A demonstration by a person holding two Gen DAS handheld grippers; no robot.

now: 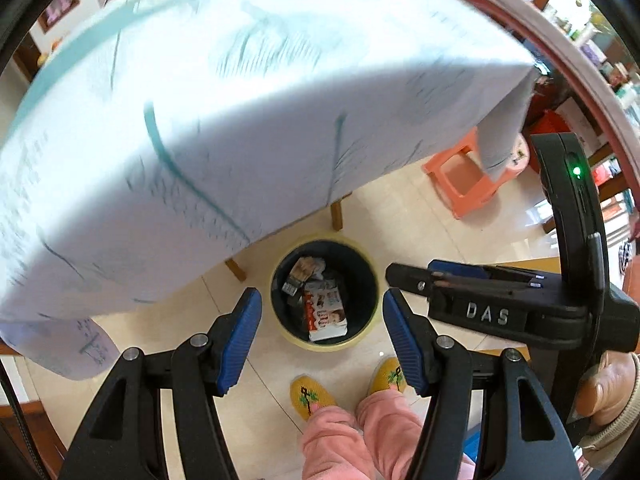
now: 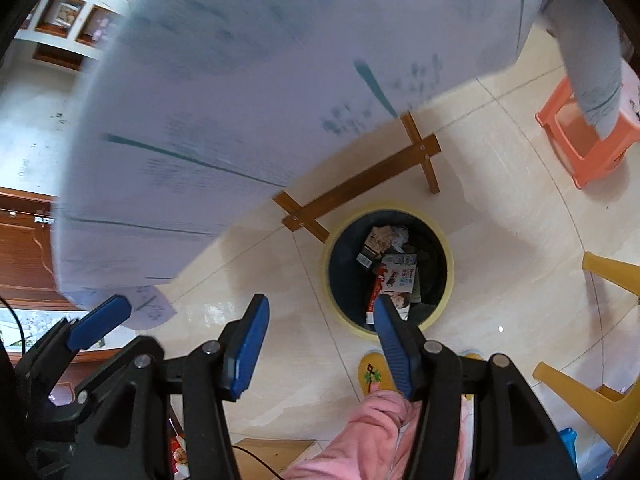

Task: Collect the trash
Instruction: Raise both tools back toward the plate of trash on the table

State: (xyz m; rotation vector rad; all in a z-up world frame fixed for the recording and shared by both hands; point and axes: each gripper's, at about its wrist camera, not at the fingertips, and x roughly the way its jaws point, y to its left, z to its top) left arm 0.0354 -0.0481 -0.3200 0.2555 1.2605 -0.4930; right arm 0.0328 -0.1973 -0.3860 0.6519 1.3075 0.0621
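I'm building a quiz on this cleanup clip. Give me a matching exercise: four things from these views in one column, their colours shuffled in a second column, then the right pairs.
Things:
1. trash bin rim
2. plastic stool
3. trouser legs
4. pads of the left hand-held gripper

Colours:
A. blue
B. pale yellow
C. pink
D. orange

Pairs: 1-B, 2-D, 3-C, 4-A
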